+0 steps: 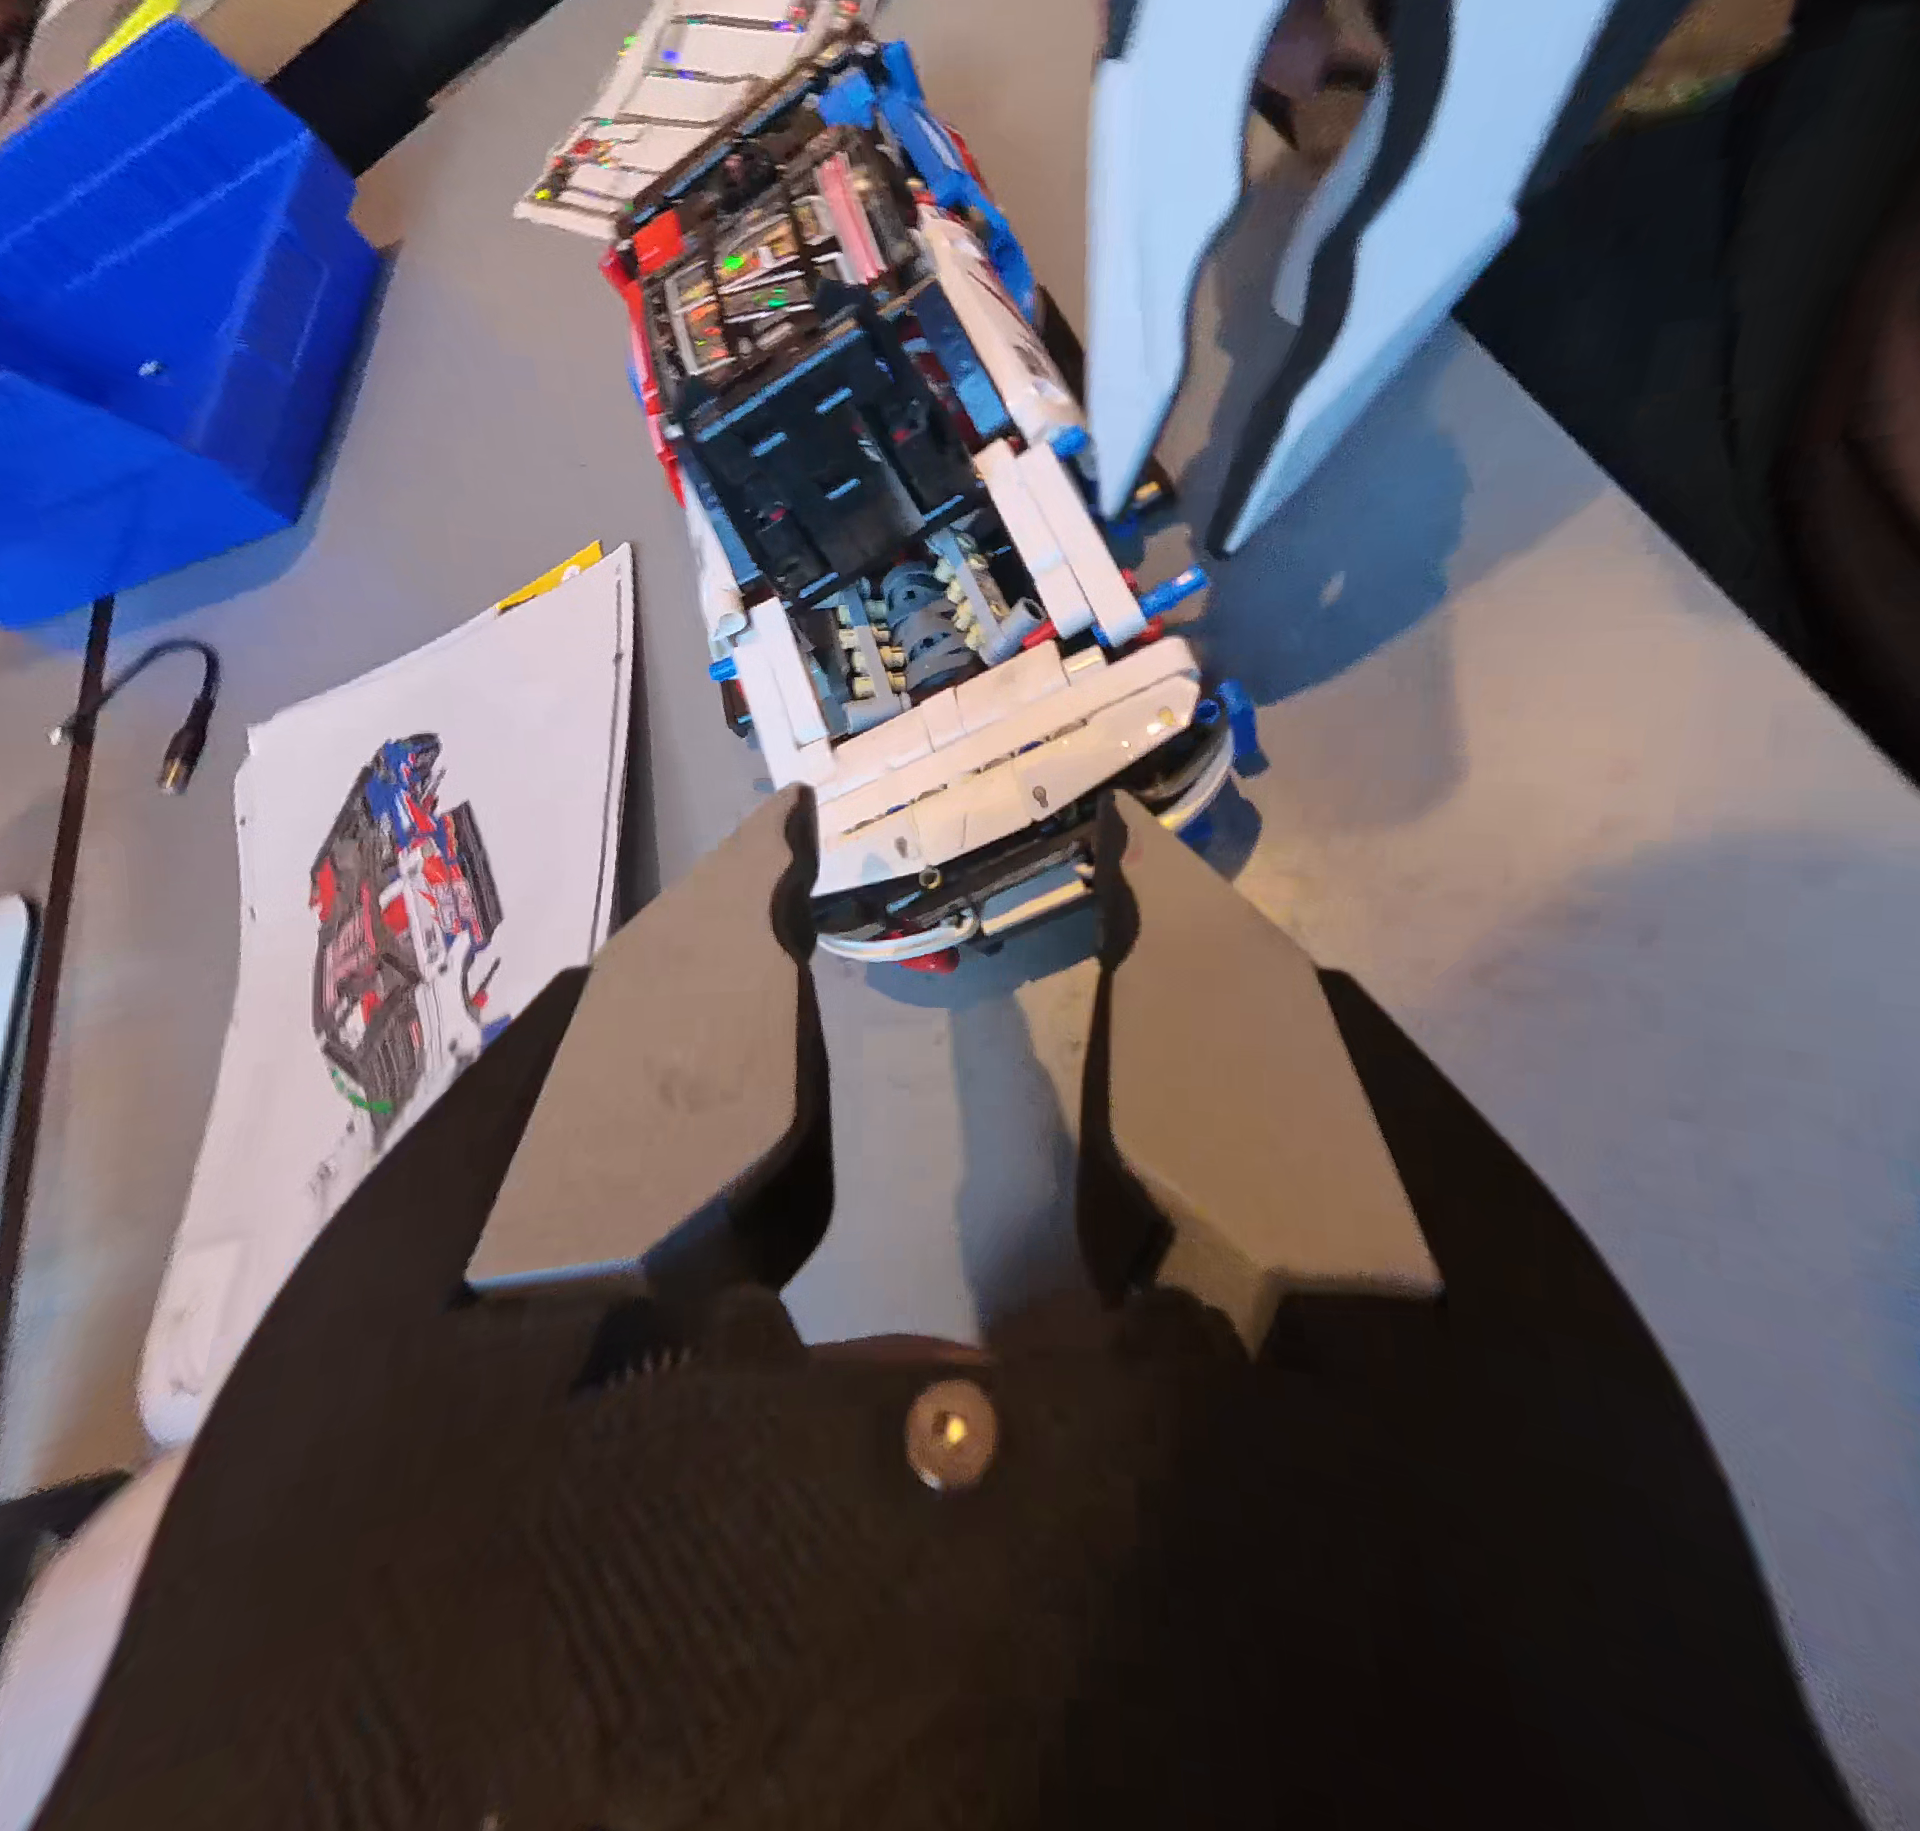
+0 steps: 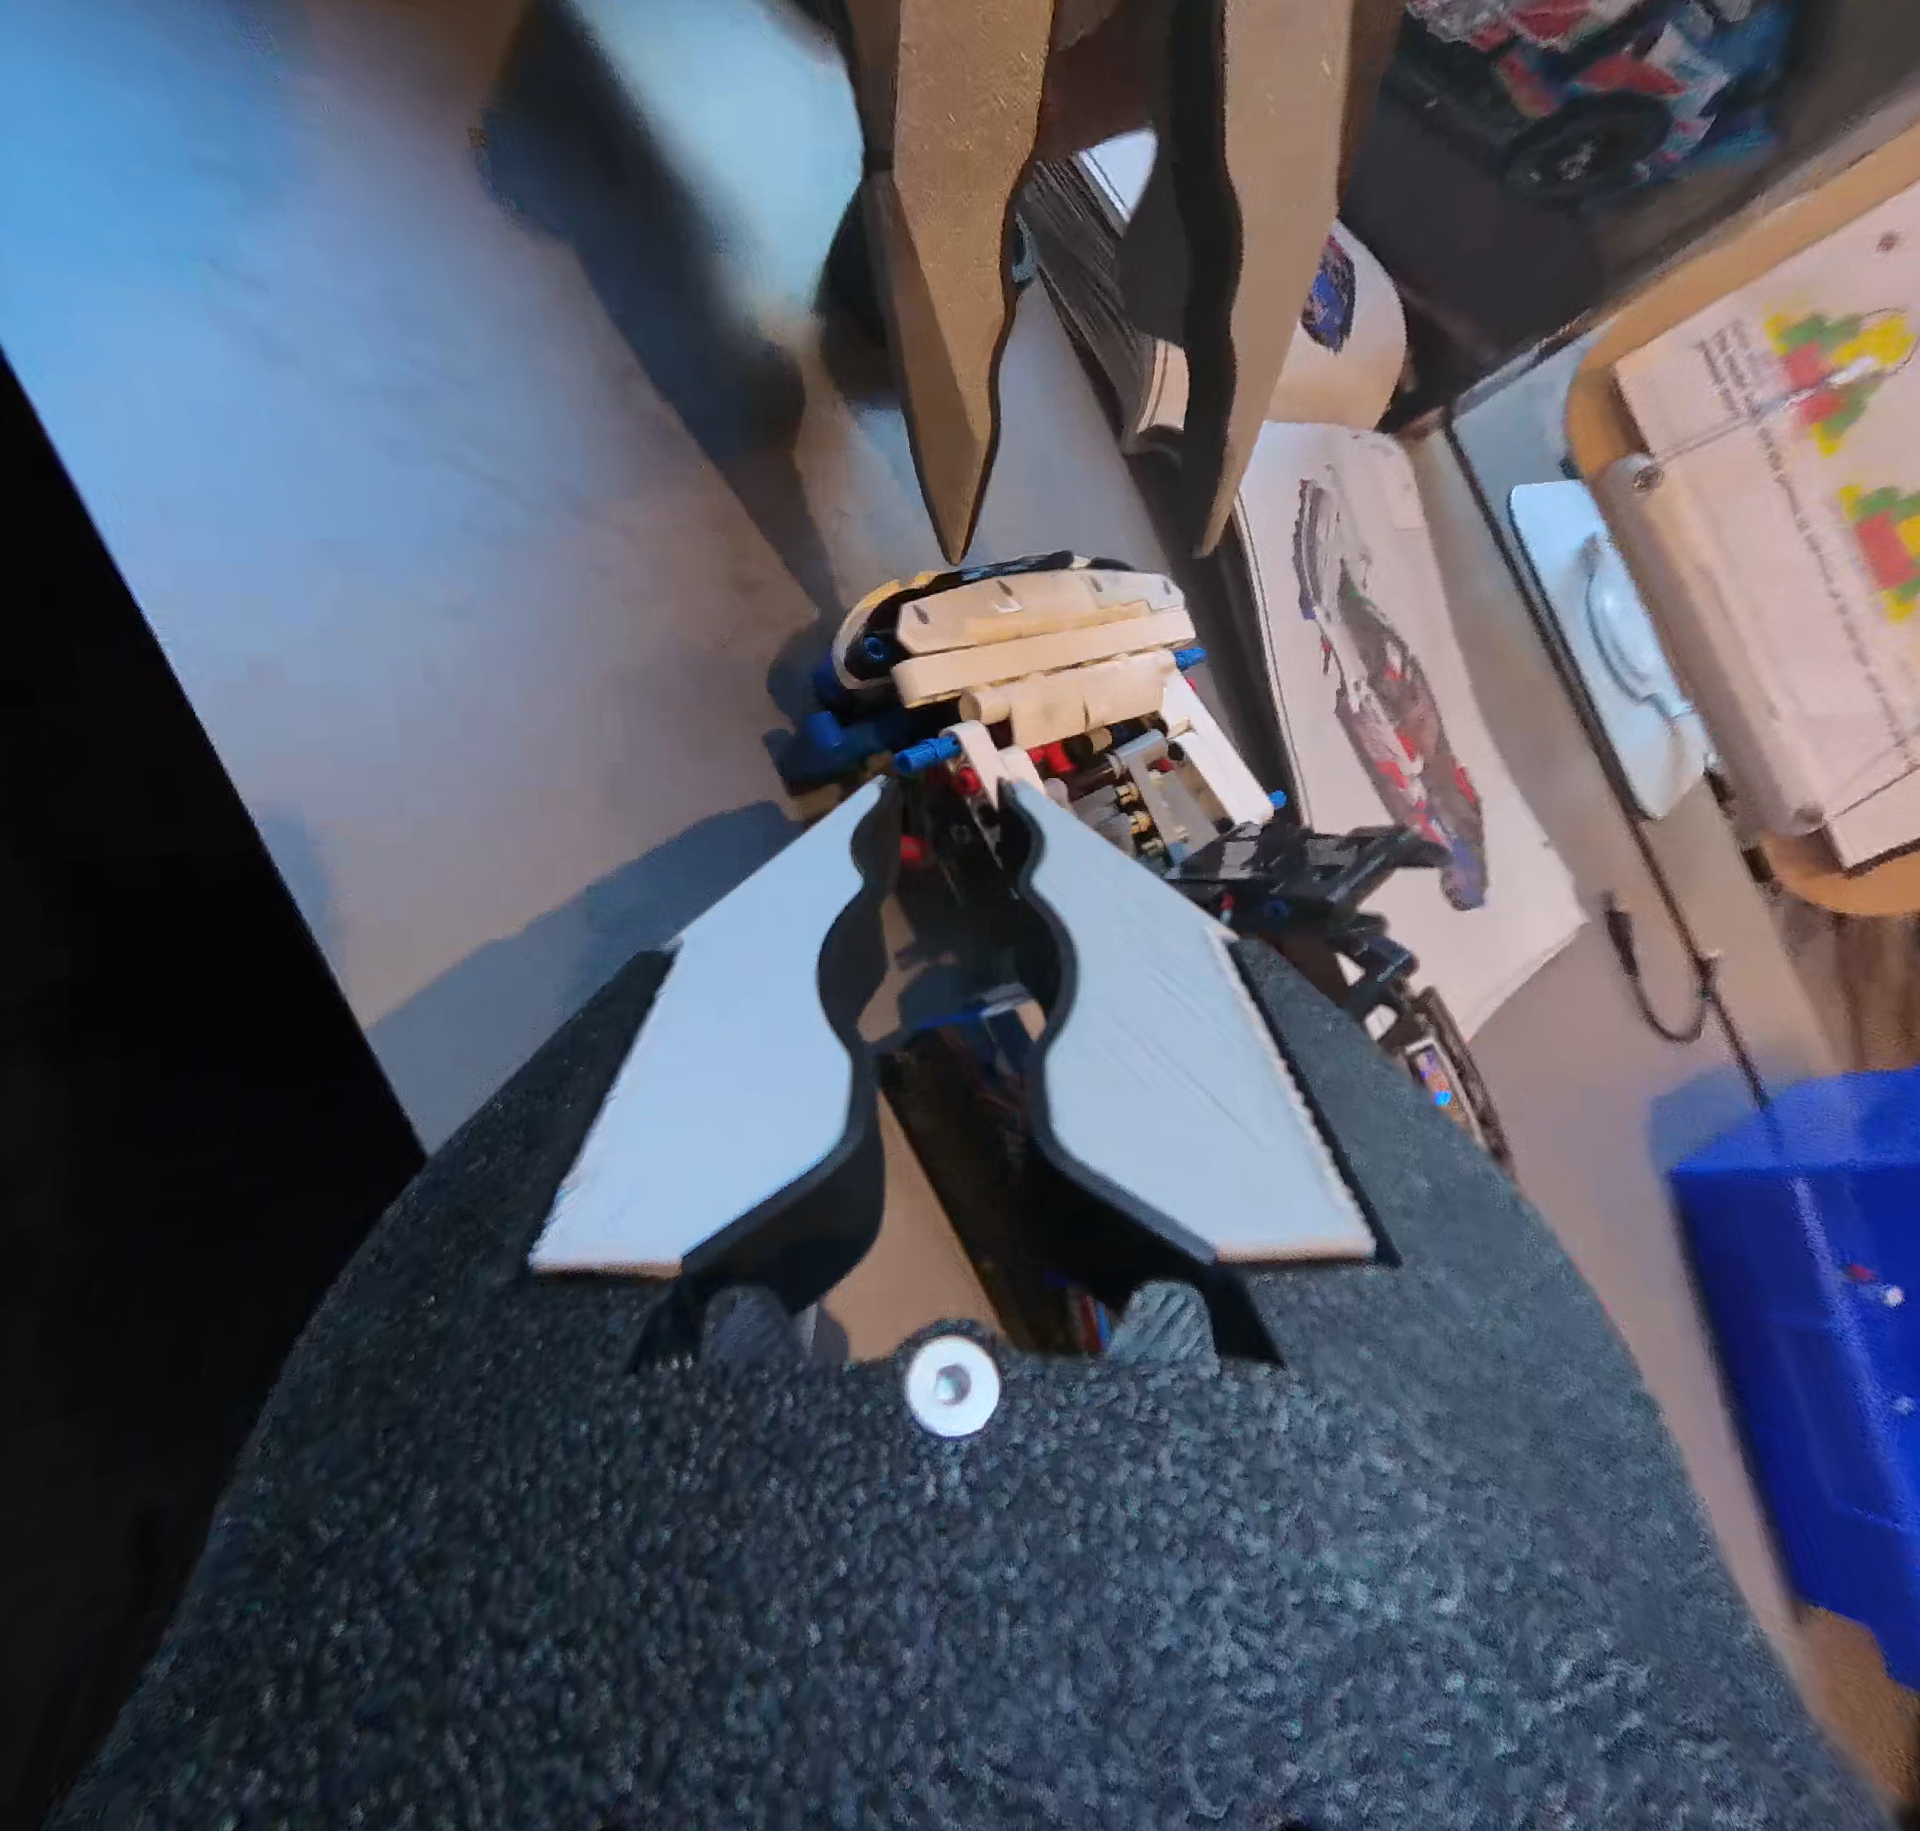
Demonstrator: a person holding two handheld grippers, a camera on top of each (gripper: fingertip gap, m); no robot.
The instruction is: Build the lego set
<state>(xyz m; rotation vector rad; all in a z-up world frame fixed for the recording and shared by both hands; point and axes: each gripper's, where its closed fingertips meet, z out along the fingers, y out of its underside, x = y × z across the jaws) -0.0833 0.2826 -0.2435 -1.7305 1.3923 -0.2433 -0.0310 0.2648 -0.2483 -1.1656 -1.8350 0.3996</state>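
A half-built lego car [image 1: 935, 493], white with blue, red and black parts, lies lengthwise on the grey table [image 1: 1507, 1002]. My left gripper [image 1: 956, 813], with tan fingers, is open. Its tips stand on either side of the car's near white end, and I cannot tell if they touch it. My right gripper [image 2: 948, 794], with pale grey fingers, is partly open and empty. Its tips reach down at the car's side [image 2: 1049, 680], close to a blue pin [image 2: 925, 755]. The right gripper also shows in the left wrist view [image 1: 1169, 524], beside the car.
An open instruction booklet [image 1: 436, 898] lies left of the car, and another [image 1: 748, 46] at its far end. A blue bin [image 1: 156, 327] stands far left, with a cable [image 1: 182, 732] near it. The table edge [image 1: 1683, 576] runs close on the right. Some 6 cm of space lies between my two pairs of fingers.
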